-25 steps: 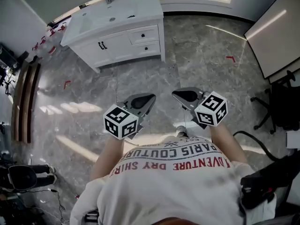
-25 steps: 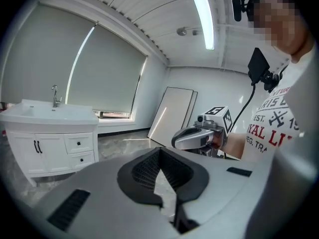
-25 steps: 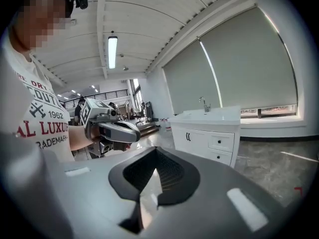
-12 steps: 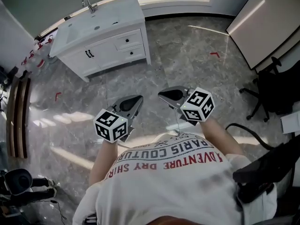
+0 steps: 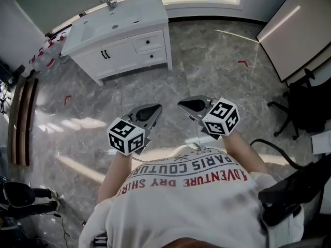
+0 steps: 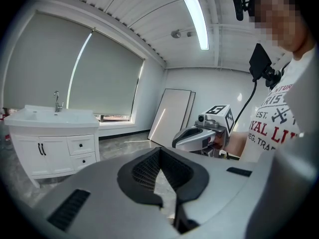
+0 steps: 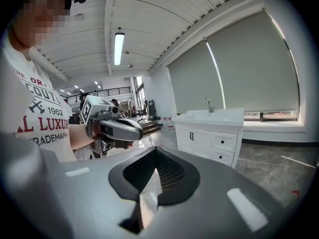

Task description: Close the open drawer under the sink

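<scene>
A white sink cabinet [image 5: 124, 32] stands against the far wall, a few steps across the marble floor from me. Its two drawers [image 5: 151, 48] with black knobs are stacked at its right side, beside two doors with black handles. From here both drawer fronts look about flush; I cannot tell whether either stands out. The cabinet also shows in the left gripper view [image 6: 55, 143] and the right gripper view [image 7: 212, 136]. My left gripper [image 5: 155, 108] and right gripper [image 5: 183, 105] are held close to the person's chest, side by side, both shut and holding nothing.
A large white panel [image 5: 295, 30] leans at the right wall, with a black office chair [image 5: 305, 107] and a black cable [image 5: 274, 149] below it. A wooden bench [image 5: 23, 118] runs along the left. Red tape marks [image 5: 242, 62] dot the floor. Bottles [image 5: 46, 56] stand left of the cabinet.
The head view has shifted a little, so the cabinet sits slightly differently in the picture. Both grippers stay shut and held in front of the chest.
</scene>
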`<state>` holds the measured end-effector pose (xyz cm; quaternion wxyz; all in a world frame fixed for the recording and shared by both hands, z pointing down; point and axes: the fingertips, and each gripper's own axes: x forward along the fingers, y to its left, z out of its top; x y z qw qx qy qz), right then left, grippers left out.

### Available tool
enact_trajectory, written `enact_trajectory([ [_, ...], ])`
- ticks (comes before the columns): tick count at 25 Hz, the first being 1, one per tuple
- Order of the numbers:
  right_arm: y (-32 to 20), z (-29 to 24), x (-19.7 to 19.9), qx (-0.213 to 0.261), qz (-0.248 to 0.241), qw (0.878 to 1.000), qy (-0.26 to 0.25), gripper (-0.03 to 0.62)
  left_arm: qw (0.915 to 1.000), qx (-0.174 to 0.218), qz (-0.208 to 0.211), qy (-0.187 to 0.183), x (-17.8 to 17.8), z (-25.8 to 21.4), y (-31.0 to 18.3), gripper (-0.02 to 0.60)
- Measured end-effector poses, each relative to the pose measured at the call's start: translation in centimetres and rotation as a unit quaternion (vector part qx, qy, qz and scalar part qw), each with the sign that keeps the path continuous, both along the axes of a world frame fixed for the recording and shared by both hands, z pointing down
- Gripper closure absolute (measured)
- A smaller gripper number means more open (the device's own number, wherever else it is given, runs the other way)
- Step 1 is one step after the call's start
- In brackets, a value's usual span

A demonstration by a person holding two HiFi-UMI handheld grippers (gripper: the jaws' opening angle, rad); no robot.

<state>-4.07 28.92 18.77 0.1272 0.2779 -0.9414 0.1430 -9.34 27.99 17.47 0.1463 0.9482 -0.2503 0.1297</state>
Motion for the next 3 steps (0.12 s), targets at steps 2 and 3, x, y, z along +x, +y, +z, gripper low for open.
enact_trajectory([
  [2,-0.13,-0.13,-0.03,0.000,0.000,1.000,-0.002,0.594,1.0000,0.002,0.003,-0.002,0.04,0.03,-0.07,0.579],
  [3,-0.21,-0.21,-0.05,0.000,0.001,1.000,-0.004,0.594,1.0000,0.003,0.004,-0.004,0.05,0.05,-0.12,0.580],
])
